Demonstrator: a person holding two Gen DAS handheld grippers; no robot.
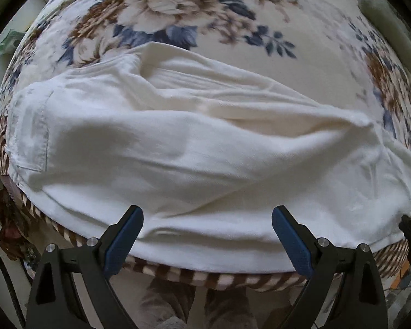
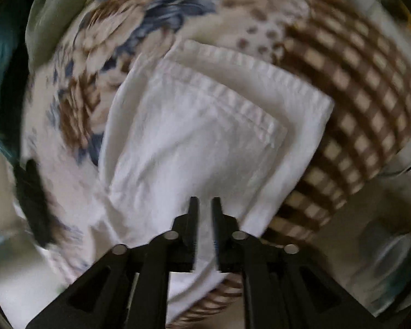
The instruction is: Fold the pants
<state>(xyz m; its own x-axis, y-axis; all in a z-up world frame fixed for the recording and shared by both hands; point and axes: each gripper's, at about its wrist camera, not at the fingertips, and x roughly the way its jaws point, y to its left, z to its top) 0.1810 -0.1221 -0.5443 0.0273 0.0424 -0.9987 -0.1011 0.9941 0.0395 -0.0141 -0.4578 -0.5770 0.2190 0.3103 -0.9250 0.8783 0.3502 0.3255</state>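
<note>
White pants point(image 1: 178, 142) lie lengthwise across a floral blanket, folded leg over leg, with a back pocket point(image 1: 33, 137) at the left end. My left gripper point(image 1: 207, 209) points down over their near edge by the bed's rim, jaws wide open and holding nothing. In the blurred right wrist view the two leg hems point(image 2: 233, 82) lie stacked, one a little short of the other. My right gripper point(image 2: 204, 199) hovers over that leg end point(image 2: 191, 137). Its jaws stand a narrow slit apart, and I see no cloth between them.
The floral blanket point(image 1: 233, 27) has a brown-and-cream checked border point(image 2: 356, 96) that hangs over the bed edge. A person's trousered legs point(image 1: 178, 301) stand against that edge below my left gripper. Dark fabric point(image 2: 33, 205) lies at the left in the right wrist view.
</note>
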